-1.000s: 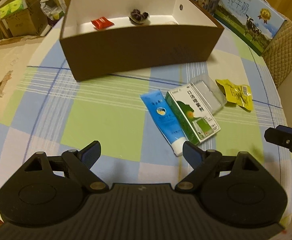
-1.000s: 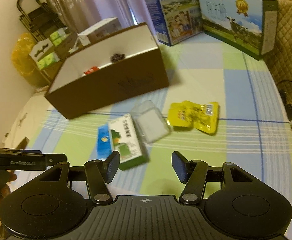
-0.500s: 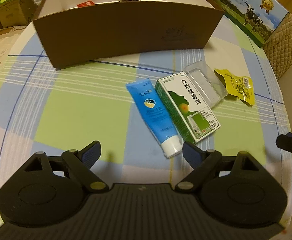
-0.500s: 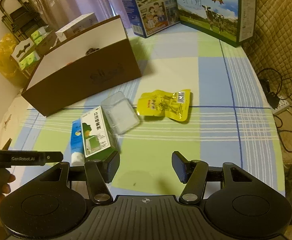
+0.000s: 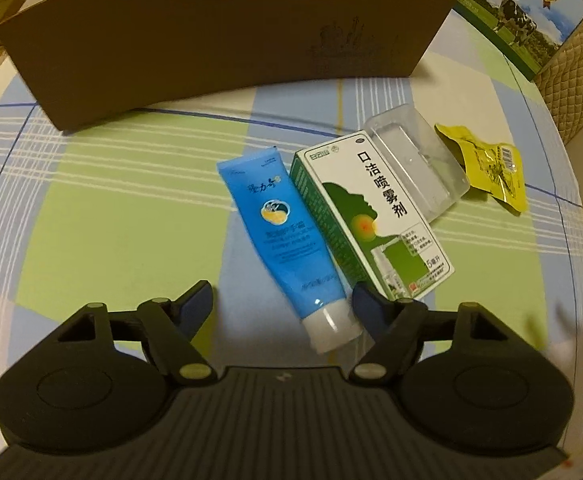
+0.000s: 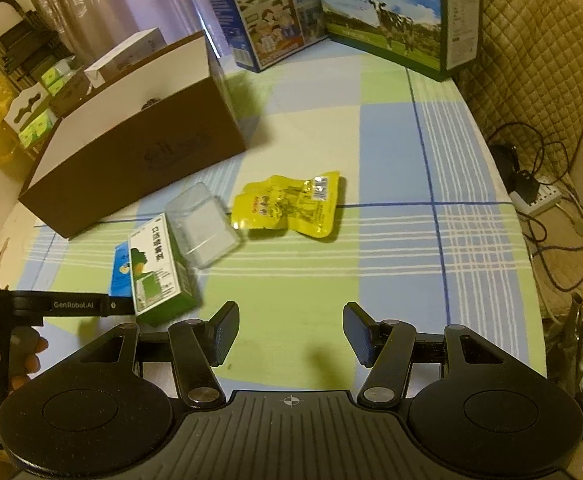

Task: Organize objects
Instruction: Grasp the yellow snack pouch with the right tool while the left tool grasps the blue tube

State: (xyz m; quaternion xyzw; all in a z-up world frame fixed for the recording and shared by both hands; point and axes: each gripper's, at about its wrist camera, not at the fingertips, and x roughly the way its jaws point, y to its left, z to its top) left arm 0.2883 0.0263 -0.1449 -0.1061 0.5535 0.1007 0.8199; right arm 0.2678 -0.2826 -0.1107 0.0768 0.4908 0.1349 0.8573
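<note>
You are lining up a pick: your left gripper (image 5: 281, 304), jaws spread and empty, sits low in frame just short of the blue tube (image 5: 287, 236), mid-tabletop beside the green box (image 5: 371, 216). Your right gripper (image 6: 289, 332) is spread too. Next, straddle the tube's cap.

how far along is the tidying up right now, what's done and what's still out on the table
Done: at most one dark item shows inside the brown box. In hand: nothing; the left gripper is open near the blue tube, the right gripper open and empty. Left on the tablecloth: tube, green spray carton, clear plastic tray, yellow snack packet.
</note>
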